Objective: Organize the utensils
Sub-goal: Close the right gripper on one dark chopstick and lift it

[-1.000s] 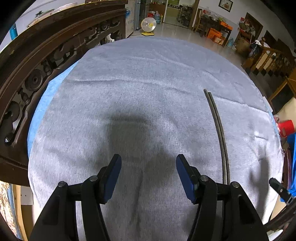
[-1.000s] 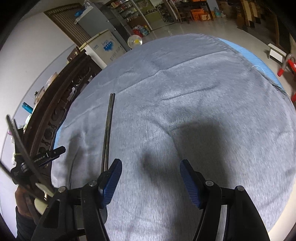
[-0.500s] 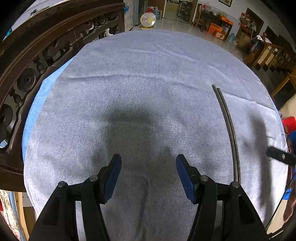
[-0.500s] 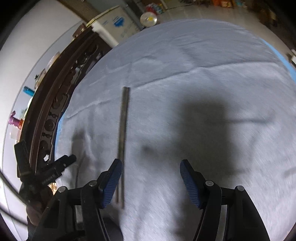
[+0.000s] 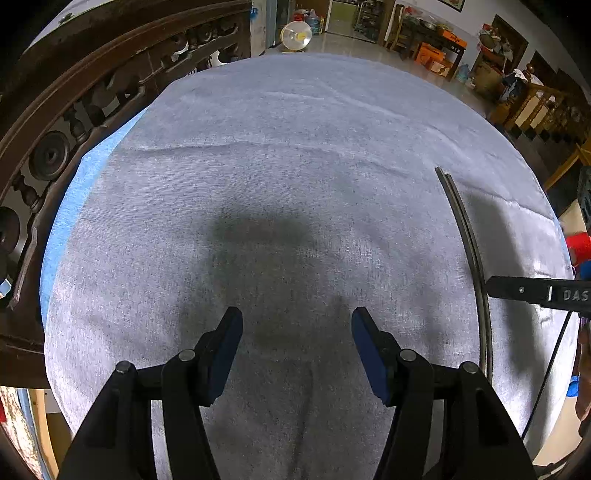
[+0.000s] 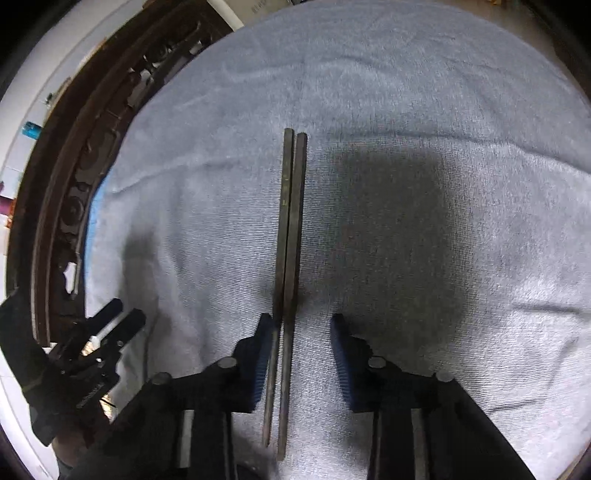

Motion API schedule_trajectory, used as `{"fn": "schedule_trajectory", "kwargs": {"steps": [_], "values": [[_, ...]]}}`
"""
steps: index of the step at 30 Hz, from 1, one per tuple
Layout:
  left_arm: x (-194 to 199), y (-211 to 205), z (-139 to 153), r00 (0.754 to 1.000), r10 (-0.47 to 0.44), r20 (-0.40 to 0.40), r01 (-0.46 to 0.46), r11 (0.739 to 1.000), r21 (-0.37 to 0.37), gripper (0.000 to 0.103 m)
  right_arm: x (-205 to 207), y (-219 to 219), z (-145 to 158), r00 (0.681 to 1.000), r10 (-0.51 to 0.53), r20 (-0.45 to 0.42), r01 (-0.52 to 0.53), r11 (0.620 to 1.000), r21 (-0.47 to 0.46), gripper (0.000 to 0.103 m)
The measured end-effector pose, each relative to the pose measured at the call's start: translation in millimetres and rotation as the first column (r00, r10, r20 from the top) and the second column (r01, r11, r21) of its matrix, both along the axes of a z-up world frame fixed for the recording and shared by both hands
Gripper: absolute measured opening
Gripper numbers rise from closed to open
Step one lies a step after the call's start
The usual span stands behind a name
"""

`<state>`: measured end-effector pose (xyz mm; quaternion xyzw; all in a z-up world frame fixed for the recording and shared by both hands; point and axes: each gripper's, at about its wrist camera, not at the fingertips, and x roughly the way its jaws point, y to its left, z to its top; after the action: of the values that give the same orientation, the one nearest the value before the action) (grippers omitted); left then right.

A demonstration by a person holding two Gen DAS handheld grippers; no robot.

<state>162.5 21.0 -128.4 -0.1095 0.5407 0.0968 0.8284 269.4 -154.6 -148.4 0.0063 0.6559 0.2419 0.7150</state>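
Observation:
A pair of dark chopsticks point(image 6: 291, 229) lies side by side on the grey cloth point(image 6: 406, 110), pointing away from me. My right gripper point(image 6: 301, 325) is down over their near half with both sticks between its jaws, which are closing. The left pad is right beside the left stick and the right pad point(image 6: 341, 347) stands apart from them. My left gripper point(image 5: 296, 317) hangs open over bare cloth, with the chopsticks point(image 5: 469, 236) off to its right. A finger of the right gripper point(image 5: 517, 288) reaches in at the sticks from the right edge.
A dark carved wooden frame point(image 5: 74, 110) runs along the left side of the cloth-covered round table point(image 5: 295, 147). Blue cloth point(image 5: 70, 206) shows under the grey one at the left rim. Furniture and a fan point(image 5: 295, 35) stand on the floor beyond the far edge.
My right gripper has swung left from bare cloth to over the chopsticks, and its jaws have narrowed around them. The left gripper has dipped slightly and stays equally wide.

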Motion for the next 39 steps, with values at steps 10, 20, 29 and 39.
{"fn": "schedule_trajectory", "kwargs": {"steps": [10,20,29,39], "values": [[4.2,1.0,2.9,1.0,-0.01,0.0,0.01,1.0,-0.011,0.062,16.5,20.5,9.5,0.999,0.035,-0.005,-0.035,0.997,-0.067,0.014],[5.5,-0.4,2.2,1.0,-0.008,-0.003,0.008,1.0,-0.017,0.062,5.9,40.0,2.9,0.994,0.103,-0.02,-0.105,0.985,-0.136,0.016],[25.3,-6.4,2.8,0.999,-0.024,-0.034,0.022,0.997,-0.069,0.062,31.3,65.7,5.5,0.988,0.147,-0.049,-0.154,0.968,-0.197,0.008],[85.9,-44.5,13.1,0.985,-0.134,-0.109,0.12,0.984,-0.132,0.062,62.4,19.7,4.7,0.994,0.089,-0.068,-0.103,0.97,-0.222,0.008]]}}
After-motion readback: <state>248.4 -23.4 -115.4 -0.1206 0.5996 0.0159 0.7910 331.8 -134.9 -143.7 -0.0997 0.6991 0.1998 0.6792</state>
